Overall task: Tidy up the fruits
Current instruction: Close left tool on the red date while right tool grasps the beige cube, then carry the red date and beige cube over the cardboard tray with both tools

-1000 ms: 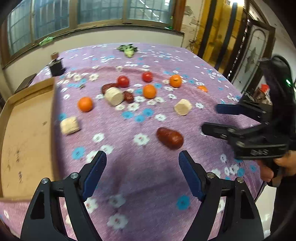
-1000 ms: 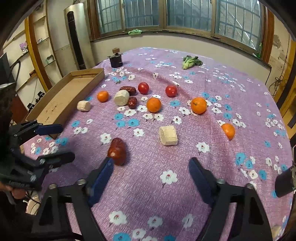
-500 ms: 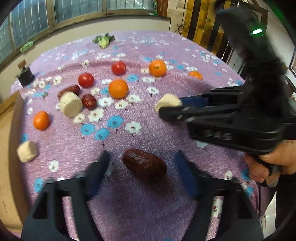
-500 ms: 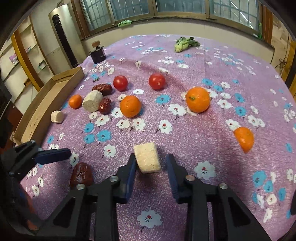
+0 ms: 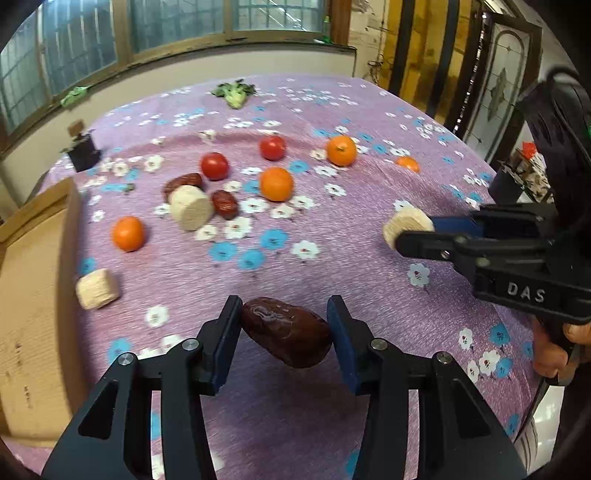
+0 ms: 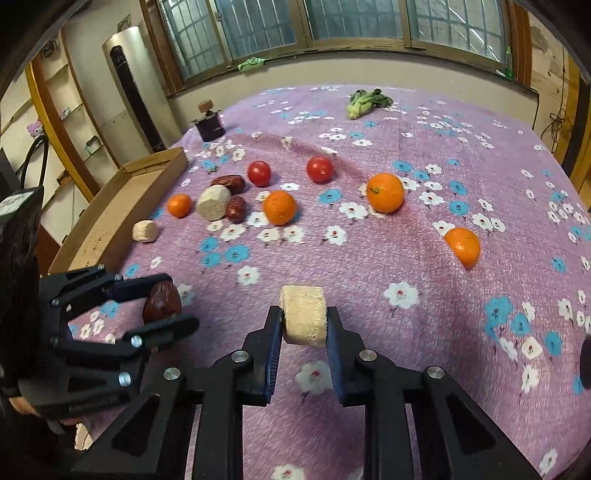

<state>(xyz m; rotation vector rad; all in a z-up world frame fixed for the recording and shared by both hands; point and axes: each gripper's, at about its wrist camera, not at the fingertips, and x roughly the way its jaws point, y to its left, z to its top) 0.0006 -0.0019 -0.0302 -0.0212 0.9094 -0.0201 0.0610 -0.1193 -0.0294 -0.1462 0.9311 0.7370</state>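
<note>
The left claw [image 5: 284, 328] is closing on a dark date [image 5: 286, 332] low on the purple counter [image 5: 332, 258]; the right claw [image 6: 303, 328] already clamps a pale chunk [image 6: 303, 317]. Best squeeze both firmly, then lift straight toward the cardboard box [image 6: 122, 206].

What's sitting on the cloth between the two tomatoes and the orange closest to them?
Nothing but bare flowered cloth: in the right wrist view, no object lies between the tomatoes and that orange.

windows [image 6: 354, 22] — barred | wall [image 6: 332, 74] — beige | shelves [image 6: 48, 107] — wooden
</note>
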